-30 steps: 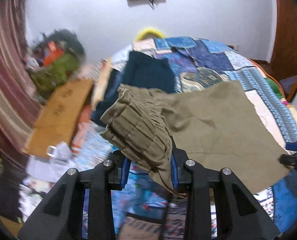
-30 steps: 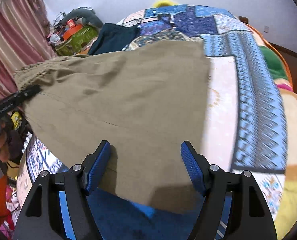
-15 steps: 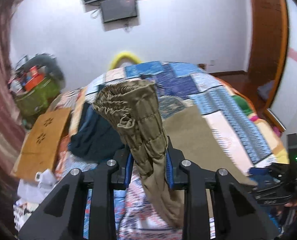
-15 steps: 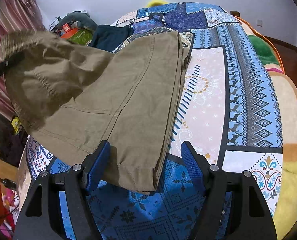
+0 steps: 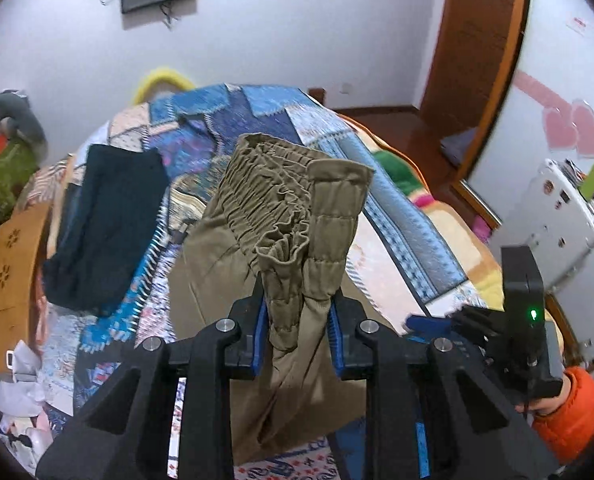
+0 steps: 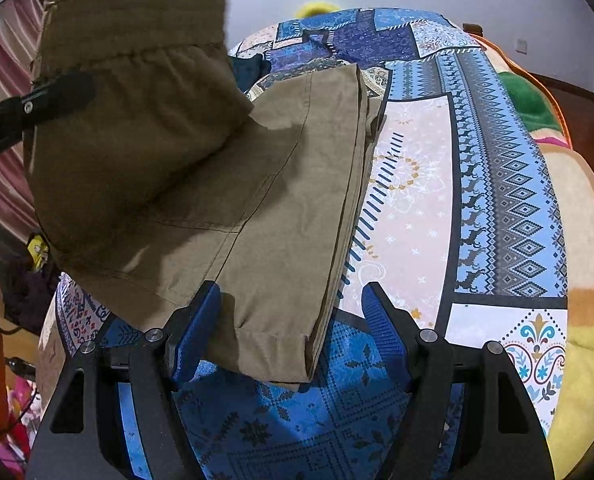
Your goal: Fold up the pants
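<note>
The olive pants [image 6: 281,208] lie lengthwise on the patchwork bed cover [image 6: 497,184], hem end nearest the right gripper. My left gripper [image 5: 297,320] is shut on the gathered elastic waistband [image 5: 289,200] and holds it raised above the bed, over the legs. In the right wrist view the lifted waist part [image 6: 129,92] hangs at upper left with the left gripper's finger [image 6: 37,100] on it. My right gripper [image 6: 293,332] is open, its blue pads on either side of the hem end, low over the bed; it also shows in the left wrist view [image 5: 437,324].
A dark navy garment [image 5: 105,220] lies on the bed to the left of the pants. A wooden board [image 5: 13,272] and clutter sit off the bed's left side. A wooden door frame [image 5: 481,60] and a white appliance [image 5: 561,216] stand at right.
My left gripper has lifted the waistband higher and carried it to the right over the legs. The right gripper stays open at the hem.
</note>
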Available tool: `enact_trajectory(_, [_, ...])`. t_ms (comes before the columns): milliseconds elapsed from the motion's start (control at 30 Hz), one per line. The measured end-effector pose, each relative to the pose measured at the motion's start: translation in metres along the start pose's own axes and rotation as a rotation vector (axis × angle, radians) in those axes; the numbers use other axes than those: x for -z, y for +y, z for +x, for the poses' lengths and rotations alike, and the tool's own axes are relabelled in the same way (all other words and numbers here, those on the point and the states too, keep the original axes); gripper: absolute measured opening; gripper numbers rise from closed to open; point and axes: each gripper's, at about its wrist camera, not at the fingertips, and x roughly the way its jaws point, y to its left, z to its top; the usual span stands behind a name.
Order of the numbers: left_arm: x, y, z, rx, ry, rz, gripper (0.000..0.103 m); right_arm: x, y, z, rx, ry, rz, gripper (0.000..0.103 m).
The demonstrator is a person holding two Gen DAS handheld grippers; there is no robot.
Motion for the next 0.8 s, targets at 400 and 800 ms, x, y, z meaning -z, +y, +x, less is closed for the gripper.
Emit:
enact_trajectory(400, [0.008, -0.008, -0.018, 0.041, -0.007, 0.062, 0.048, 0.000, 0.000, 0.001, 0.011, 0.003, 0.002, 0.069])
enact_trajectory(800, [-0.026, 0.051, 0.017, -0.108, 0.002, 0.070, 0.084, 0.004, -0.011, -0.033, 0.052, -0.062, -0.001, 0.072])
